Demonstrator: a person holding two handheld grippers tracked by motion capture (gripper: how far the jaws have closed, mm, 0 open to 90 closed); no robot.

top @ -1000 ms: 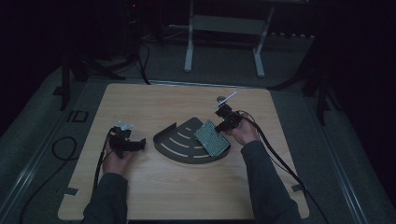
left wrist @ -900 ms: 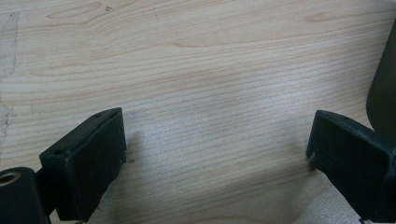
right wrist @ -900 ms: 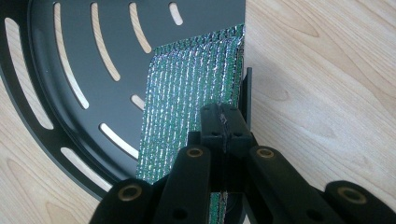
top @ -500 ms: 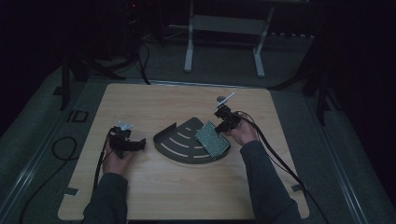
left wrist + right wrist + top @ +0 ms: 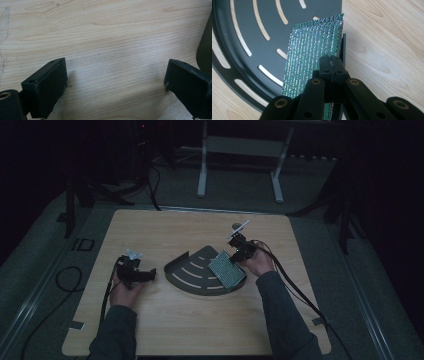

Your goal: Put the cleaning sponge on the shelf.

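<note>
Both claws seemingly unmoved; right claw (image 5: 332, 65) still pinching foil pad (image 5: 312, 60).

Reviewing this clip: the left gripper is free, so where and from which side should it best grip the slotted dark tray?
Probably the tray's curved rim nearest the open left gripper, approached from the tray's left. That edge is bare, while the foil pad, pinched by the right gripper, covers the tray's right side.

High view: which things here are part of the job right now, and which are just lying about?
In the job:
- silver-green foil sheet, clamped in the right gripper
- dark slotted tray, under the sheet

Lying about:
- left gripper, jaws open over bare table
- metal stand on the floor beyond the table
</note>
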